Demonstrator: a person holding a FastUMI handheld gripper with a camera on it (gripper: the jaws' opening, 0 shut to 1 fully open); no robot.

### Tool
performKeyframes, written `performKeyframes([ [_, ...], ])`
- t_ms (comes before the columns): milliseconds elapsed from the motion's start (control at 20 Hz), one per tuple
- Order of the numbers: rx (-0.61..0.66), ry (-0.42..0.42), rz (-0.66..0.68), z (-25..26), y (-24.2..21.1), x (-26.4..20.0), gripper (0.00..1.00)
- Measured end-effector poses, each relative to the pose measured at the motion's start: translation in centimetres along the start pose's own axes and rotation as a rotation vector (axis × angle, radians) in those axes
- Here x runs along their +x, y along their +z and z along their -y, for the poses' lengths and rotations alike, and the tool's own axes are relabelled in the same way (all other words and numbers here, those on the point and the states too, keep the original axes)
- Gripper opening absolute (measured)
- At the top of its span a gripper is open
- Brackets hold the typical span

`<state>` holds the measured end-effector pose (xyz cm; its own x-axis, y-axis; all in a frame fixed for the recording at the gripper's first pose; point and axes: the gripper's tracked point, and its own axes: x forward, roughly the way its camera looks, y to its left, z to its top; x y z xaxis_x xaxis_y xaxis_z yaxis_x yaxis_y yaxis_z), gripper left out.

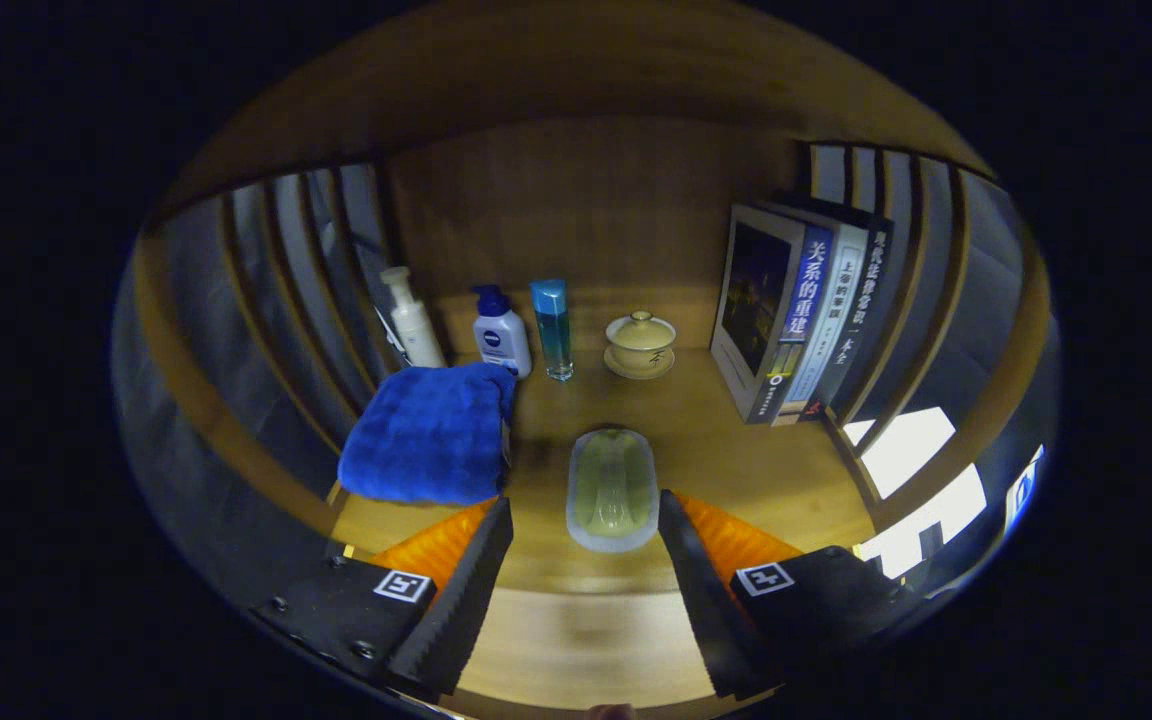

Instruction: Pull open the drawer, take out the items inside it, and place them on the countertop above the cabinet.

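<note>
A pale green oval object, like a soap in a clear dish, lies on the wooden countertop just ahead of my gripper, between the fingertip lines but not touched. The fingers stand wide apart, so the gripper is open and holds nothing. A folded blue towel rests on the countertop to the left of the oval object, just beyond the left finger.
Along the back wall stand a white pump bottle, a white and blue lotion bottle, a blue clear bottle and a lidded beige cup on a saucer. Upright books lean at the right. Slatted side walls close both sides.
</note>
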<state>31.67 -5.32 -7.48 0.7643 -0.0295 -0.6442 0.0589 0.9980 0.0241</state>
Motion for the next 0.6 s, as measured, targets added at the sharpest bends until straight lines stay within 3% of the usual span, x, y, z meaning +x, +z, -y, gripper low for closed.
performKeyframes([
  [400, -0.014, 0.063, 0.137, 0.4, -3.5, -12.1, 0.95],
  [600, -0.007, 0.07, 0.278, -1.5, -4.4, -17.4, 0.95],
])
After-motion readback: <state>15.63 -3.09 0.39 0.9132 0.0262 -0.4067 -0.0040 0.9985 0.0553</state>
